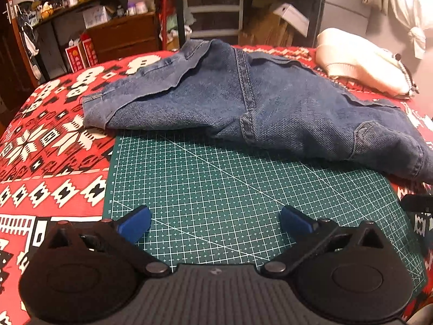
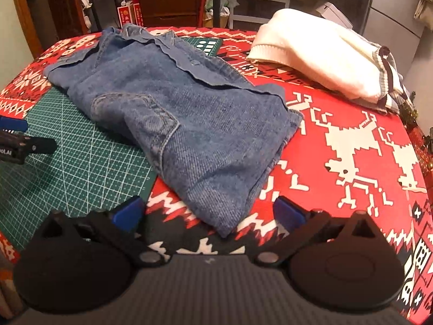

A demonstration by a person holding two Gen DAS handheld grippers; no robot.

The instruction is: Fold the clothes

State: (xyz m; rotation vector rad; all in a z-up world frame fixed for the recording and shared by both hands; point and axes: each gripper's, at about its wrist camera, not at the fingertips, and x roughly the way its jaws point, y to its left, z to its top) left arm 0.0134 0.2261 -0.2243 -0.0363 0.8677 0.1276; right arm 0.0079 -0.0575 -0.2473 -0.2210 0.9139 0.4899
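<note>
Blue denim jeans cover the green gridded cutting mat's far edge; jeans run off right frame edge. Cream knit sweater hides the red patterned bench cloth beneath. Shelf clutter too small to tell.

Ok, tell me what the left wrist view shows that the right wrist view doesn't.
Only the left wrist view: the left gripper open over bare green cutting mat, and the jeans' hemmed end. Only the right wrist view: the right gripper open around the jeans' near corner, and white reindeer on the red cloth. Both: jeans, mat, white sweater.
</note>
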